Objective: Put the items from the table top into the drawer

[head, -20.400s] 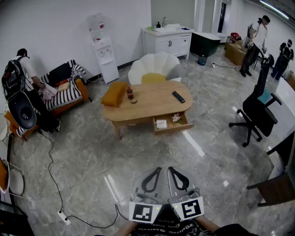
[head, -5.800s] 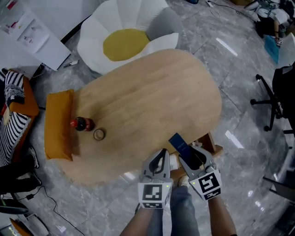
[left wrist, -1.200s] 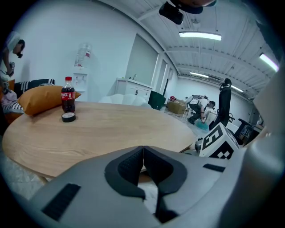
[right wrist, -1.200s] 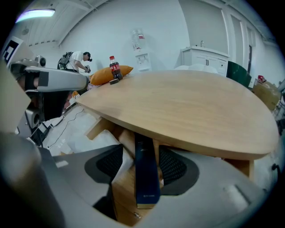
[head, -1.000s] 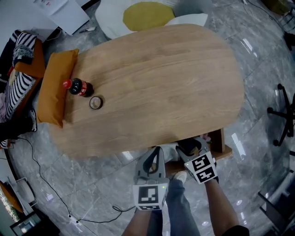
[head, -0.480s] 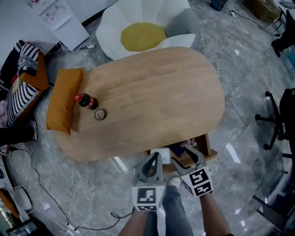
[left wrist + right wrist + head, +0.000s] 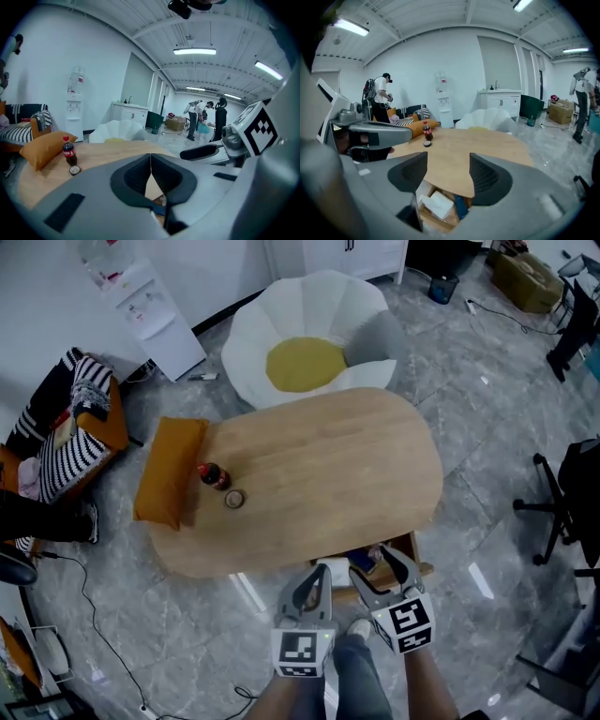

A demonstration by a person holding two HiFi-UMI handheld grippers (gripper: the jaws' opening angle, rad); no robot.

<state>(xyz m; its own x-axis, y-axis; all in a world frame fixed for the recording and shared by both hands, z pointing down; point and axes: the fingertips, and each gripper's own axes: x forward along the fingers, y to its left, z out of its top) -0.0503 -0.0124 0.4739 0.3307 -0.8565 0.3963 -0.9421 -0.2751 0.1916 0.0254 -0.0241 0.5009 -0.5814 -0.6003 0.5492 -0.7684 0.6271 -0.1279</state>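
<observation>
A cola bottle and a small round lid stand on the oval wooden table, near its left end. The drawer is pulled out at the table's near edge. It holds a white box and a dark blue remote. My right gripper hovers above the drawer; its jaws have just been opening, they stand open and nothing is between them. My left gripper is beside it with its jaws shut and empty. Bottle and lid lie far off to the left.
An orange cushion lies over the table's left end. Behind the table stands a white petal-shaped chair, with a striped sofa at the left and an office chair at the right. A cable runs across the floor.
Both grippers have risen from the drawer's level to above the table top. The right gripper's jaws have spread wider. The head view now takes in the whole table.
</observation>
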